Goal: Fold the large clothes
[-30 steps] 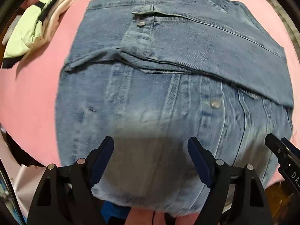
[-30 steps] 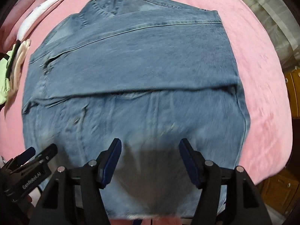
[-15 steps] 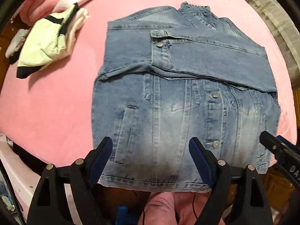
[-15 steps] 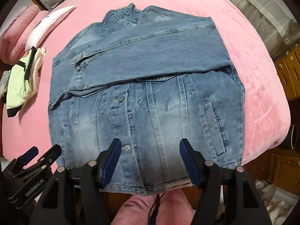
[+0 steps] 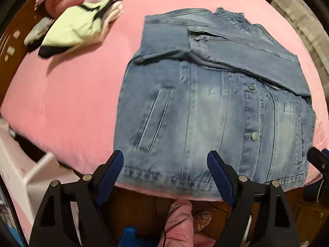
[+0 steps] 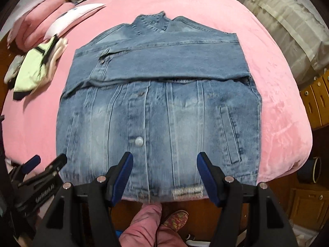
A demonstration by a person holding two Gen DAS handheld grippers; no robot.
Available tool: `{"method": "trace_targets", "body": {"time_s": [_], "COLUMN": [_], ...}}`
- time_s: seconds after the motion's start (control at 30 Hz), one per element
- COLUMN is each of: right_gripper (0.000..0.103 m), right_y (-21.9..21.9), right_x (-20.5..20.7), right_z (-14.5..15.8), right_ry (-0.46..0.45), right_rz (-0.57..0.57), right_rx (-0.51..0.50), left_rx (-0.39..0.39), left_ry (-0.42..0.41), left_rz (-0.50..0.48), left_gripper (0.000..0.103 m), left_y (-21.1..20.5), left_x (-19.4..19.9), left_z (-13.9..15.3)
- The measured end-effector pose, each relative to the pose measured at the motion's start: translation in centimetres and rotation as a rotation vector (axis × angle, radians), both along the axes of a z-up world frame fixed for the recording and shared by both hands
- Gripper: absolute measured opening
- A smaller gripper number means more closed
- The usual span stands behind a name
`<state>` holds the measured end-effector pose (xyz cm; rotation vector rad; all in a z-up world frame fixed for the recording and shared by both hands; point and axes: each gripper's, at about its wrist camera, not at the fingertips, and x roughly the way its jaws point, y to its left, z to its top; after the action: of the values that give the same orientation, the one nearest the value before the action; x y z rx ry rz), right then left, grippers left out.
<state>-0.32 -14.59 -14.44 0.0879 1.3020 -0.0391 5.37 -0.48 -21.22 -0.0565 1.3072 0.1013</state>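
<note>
A blue denim jacket (image 5: 216, 111) lies front up on the pink bed, collar away from me, with both sleeves folded across its chest. It also shows in the right wrist view (image 6: 162, 113). My left gripper (image 5: 165, 177) is open and empty, above the jacket's hem near its left half. My right gripper (image 6: 164, 177) is open and empty, above the middle of the hem. Neither touches the cloth. The right gripper's tip shows at the right edge of the left wrist view (image 5: 318, 160). The left gripper shows at the lower left of the right wrist view (image 6: 39, 175).
A folded pale green and cream garment (image 5: 80, 28) lies at the bed's far left (image 6: 35, 68). Pink pillows (image 6: 39, 28) and a white item (image 6: 76, 16) lie behind it. Wooden drawers (image 6: 316, 103) stand right. The person's pink-trousered leg (image 6: 144, 226) is below the bed (image 5: 61, 107) edge.
Both grippers have pulled back and up from the jacket. A second ago they were low over the cloth; now the whole jacket and the bed's front edge are in view.
</note>
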Motion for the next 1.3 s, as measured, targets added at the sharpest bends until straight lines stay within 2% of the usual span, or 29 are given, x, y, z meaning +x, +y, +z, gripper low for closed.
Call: {"method": "trace_targets", "body": {"time_s": [0.1, 0.17, 0.23, 0.33, 0.43, 0.53, 0.63, 0.73, 0.83, 0.93, 1.03, 1.13, 1.3], "right_gripper": [0.064, 0.064, 0.064, 0.064, 0.064, 0.065, 0.065, 0.065, 0.065, 0.065, 0.065, 0.064, 0.064], "right_y": [-0.2, -0.4, -0.8, -1.6, -2.6, -4.5, -6.6, -9.1, -12.0, -14.8, -17.2, -18.3, -18.0], "right_x": [-2.1, -3.6, -5.0, -6.9, -8.6, -10.4, -11.8, -12.7, -13.6, -13.5, -13.0, -12.2, -11.5], "right_z": [0.0, -0.2, -0.6, -1.5, -2.4, -4.2, -6.0, -7.6, -9.4, -11.4, -13.1, -14.1, -14.2], "right_ry": [-0.016, -0.023, -0.016, -0.011, -0.045, -0.11, -0.183, -0.261, -0.339, -0.336, -0.338, -0.317, -0.283], "right_rz": [0.017, 0.032, 0.044, 0.044, 0.056, 0.069, 0.082, 0.092, 0.034, -0.04, -0.079, -0.061, 0.04], "right_rx": [-0.036, -0.06, -0.067, -0.056, -0.014, 0.05, 0.048, 0.056, 0.074, 0.143, 0.166, 0.213, 0.188], "left_rx": [-0.024, -0.013, 0.001, 0.061, 0.069, 0.071, 0.074, 0.029, -0.007, -0.046, -0.095, -0.153, -0.196], "left_ry": [-0.02, -0.041, -0.027, -0.024, -0.017, -0.04, -0.036, -0.08, -0.102, -0.098, -0.092, -0.083, -0.063], "left_rz": [0.076, 0.14, 0.17, 0.154, 0.106, 0.075, 0.056, 0.032, 0.006, -0.015, -0.026, -0.03, -0.054], "left_gripper": [0.082, 0.082, 0.082, 0.082, 0.082, 0.082, 0.082, 0.082, 0.082, 0.082, 0.082, 0.082, 0.082], "left_y": [1.9, 3.3, 4.4, 5.4, 6.1, 6.6, 7.0, 7.4, 7.9, 9.1, 10.4, 11.9, 13.5], "left_x": [-1.9, -3.0, -4.1, -5.3, -6.0, -6.6, -6.8, -6.9, -6.8, -6.3, -5.8, -5.3, -4.4], "left_z": [-1.5, -2.9, -4.8, -7.1, -8.9, -10.1, -11.1, -11.3, -11.9, -12.7, -13.3, -14.0, -15.0]}}
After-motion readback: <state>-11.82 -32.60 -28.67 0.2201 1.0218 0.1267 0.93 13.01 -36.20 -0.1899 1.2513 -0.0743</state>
